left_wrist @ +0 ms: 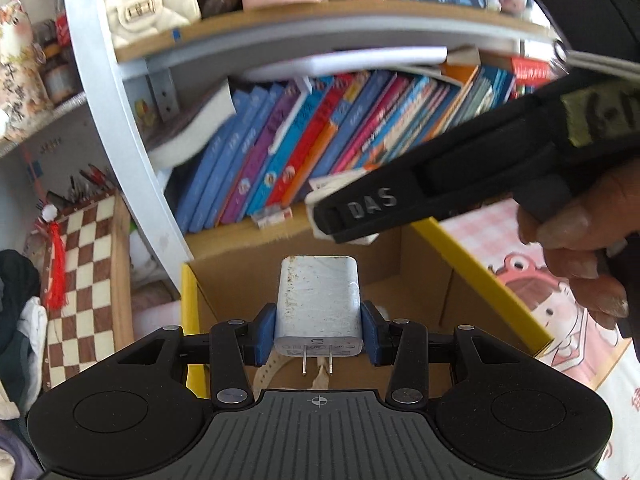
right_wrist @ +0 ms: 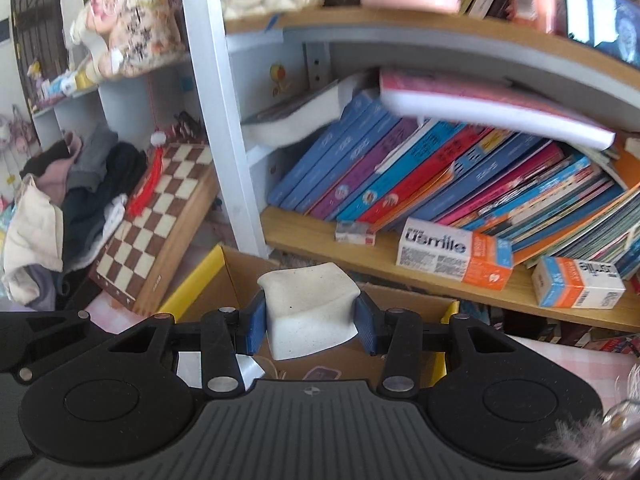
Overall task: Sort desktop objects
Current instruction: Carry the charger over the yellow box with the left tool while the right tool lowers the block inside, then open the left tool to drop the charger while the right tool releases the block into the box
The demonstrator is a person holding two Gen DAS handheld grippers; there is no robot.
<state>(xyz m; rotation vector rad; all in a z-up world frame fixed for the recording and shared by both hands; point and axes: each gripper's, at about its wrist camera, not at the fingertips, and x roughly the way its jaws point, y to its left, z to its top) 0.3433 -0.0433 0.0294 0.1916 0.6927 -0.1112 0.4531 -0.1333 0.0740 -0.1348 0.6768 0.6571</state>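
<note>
Item one: white plug adapter (left_wrist: 319, 306), prongs toward the camera, clamped between the blue pads of the left gripper (left_wrist: 319, 328) and carried over the open yellow-edged cardboard box (left_wrist: 404, 276), apparently the sorting bin. Item two: soft white eraser-like block (right_wrist: 310, 312), visibly squashed by the right gripper (right_wrist: 311, 330) closed on it, also above the box, below the bookshelf (right_wrist: 384, 240); both seem poised for dropping in

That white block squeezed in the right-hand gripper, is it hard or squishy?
Probably squishy: the white block bulges and dents where the right gripper pinches its sides, like foam or sponge. It likely weighs little and should spring back when released. Its speckled surface looks matte, so it seems unlikely to slip.
</note>
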